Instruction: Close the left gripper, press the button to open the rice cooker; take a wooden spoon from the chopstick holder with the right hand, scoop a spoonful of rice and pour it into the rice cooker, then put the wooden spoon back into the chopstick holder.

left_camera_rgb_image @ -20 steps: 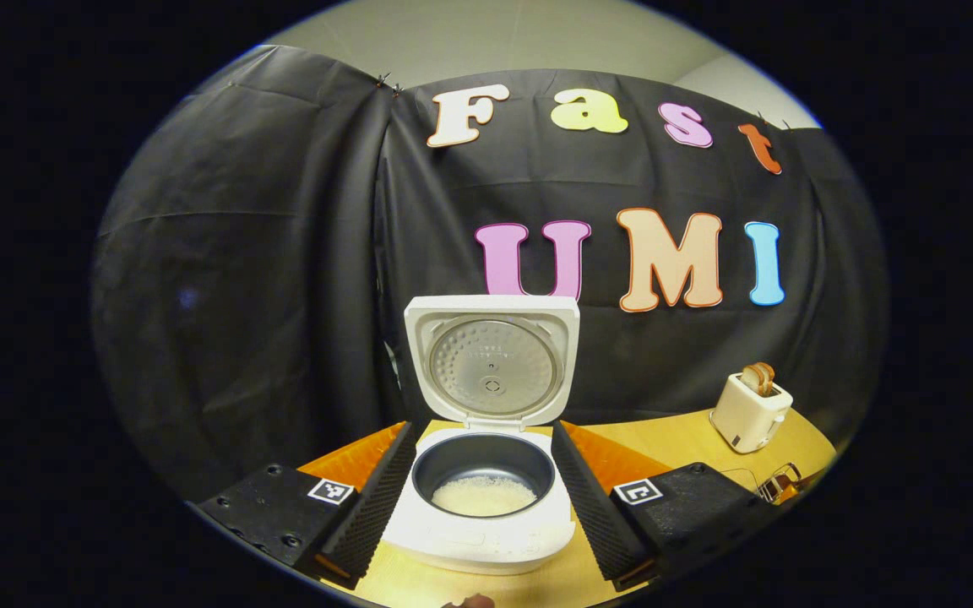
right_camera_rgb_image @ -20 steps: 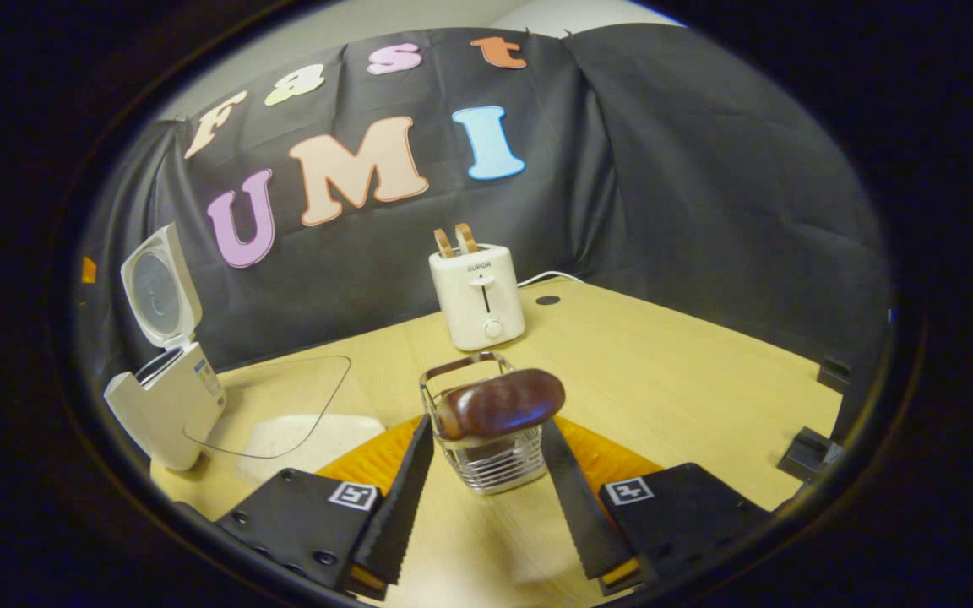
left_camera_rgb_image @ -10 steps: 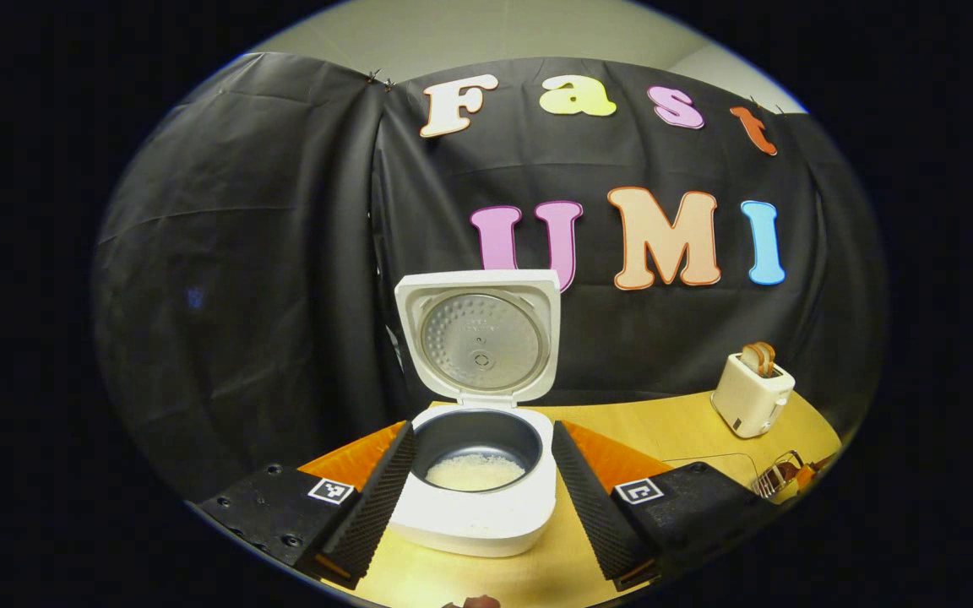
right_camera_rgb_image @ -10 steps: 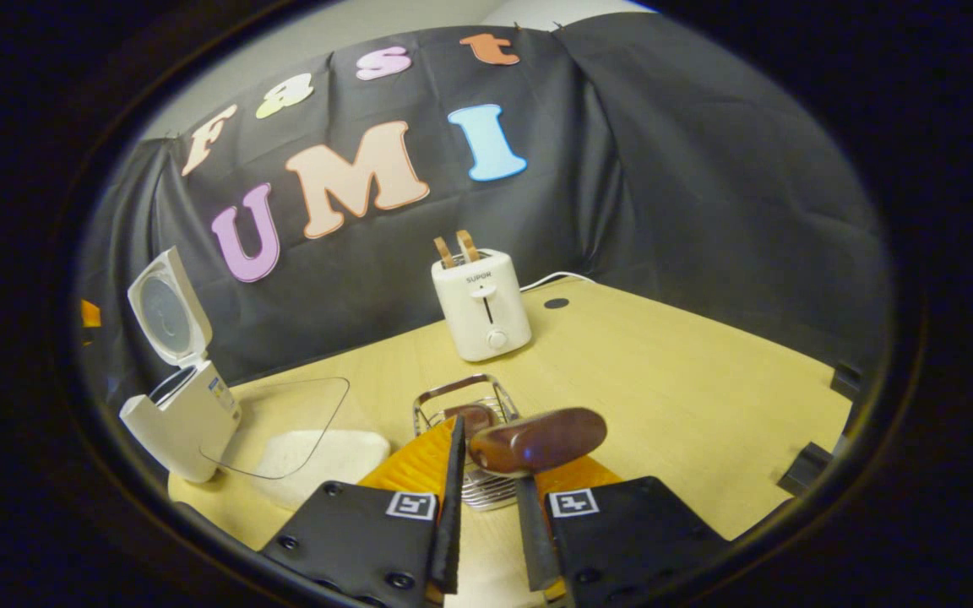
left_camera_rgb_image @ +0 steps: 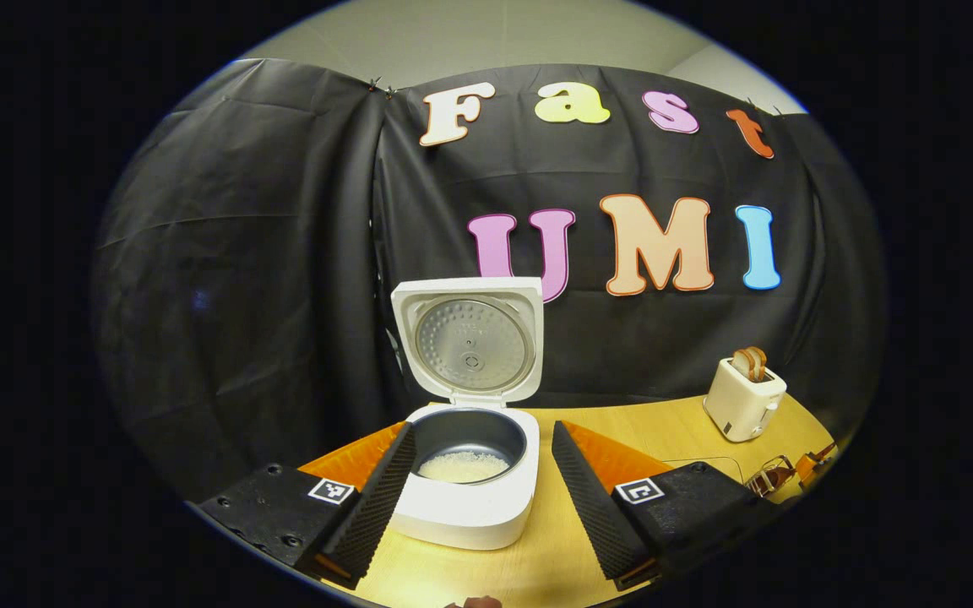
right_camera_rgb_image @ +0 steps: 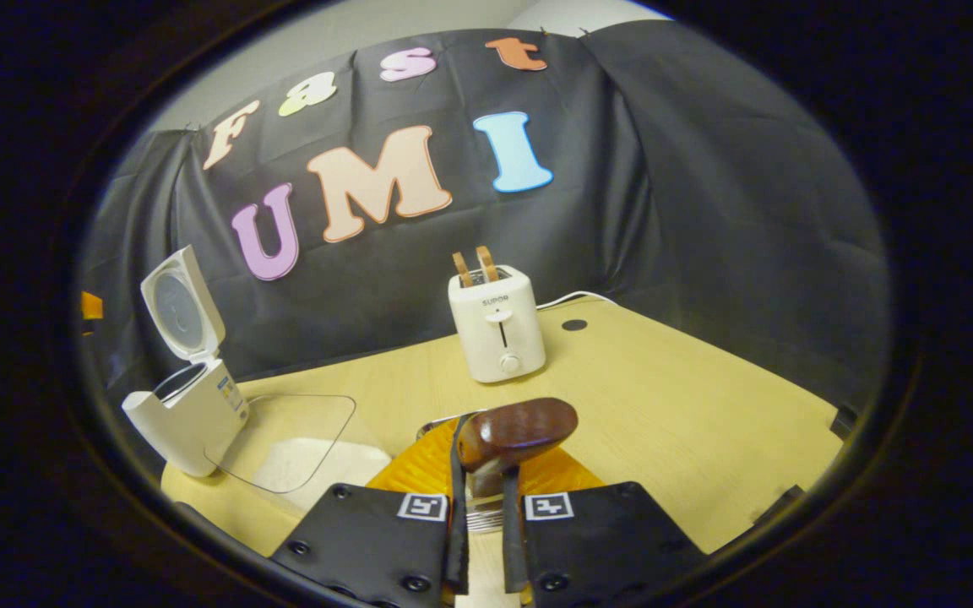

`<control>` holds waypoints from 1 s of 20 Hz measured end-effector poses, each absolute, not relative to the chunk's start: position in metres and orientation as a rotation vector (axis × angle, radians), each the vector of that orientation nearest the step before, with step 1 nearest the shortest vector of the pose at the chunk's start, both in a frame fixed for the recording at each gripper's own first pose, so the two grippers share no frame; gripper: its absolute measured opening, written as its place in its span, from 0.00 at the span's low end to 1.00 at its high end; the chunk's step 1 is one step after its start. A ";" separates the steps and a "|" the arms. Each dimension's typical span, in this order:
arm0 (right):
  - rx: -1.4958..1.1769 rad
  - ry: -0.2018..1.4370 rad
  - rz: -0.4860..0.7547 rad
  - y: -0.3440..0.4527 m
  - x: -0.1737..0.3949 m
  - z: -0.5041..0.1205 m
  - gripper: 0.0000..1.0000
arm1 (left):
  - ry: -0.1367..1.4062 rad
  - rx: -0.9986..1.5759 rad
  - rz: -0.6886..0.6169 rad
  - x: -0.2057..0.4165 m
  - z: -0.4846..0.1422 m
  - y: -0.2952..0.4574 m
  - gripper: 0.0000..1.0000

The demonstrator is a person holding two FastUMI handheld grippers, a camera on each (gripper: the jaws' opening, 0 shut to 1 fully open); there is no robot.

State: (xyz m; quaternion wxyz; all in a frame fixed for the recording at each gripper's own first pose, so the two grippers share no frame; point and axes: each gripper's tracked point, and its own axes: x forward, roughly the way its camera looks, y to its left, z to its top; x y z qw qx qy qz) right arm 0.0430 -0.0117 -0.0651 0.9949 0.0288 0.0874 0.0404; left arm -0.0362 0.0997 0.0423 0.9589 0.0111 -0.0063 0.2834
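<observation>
- Right now: left gripper spread wide, grasping nothing, its two fingers flanking the rice cooker with a gap on each side.
- Rice cooker on the wooden table, lid swung up and standing upright behind the pot; a shallow layer of white rice at the bottom of the dark inner pot.
- Right gripper clenched on the wooden spoon, fingers nearly together and pinching the stem just below the dark glossy bowl, which sticks up above the fingertips.
- Wire chopstick holder directly behind and below the spoon, mostly hidden by the fingers; whether the spoon's lower end sits inside it cannot be told.
- From the right gripper view, rice cooker far to the left of the spoon, lid open.
- Clear container of rice between the rice cooker and the chopstick holder, just beside the cooker.
- White toaster with two slices poking out, well behind the chopstick holder, near the black cloth wall.
</observation>
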 end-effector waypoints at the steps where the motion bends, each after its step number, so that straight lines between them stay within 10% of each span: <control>1: 0.061 0.187 0.089 -0.011 0.043 -0.065 0.19 | -0.016 0.020 0.582 -0.038 0.042 0.098 0.96; 20: -0.063 0.121 0.061 -0.019 0.044 -0.027 0.15 | -0.010 -0.028 0.467 -0.034 0.026 0.134 0.95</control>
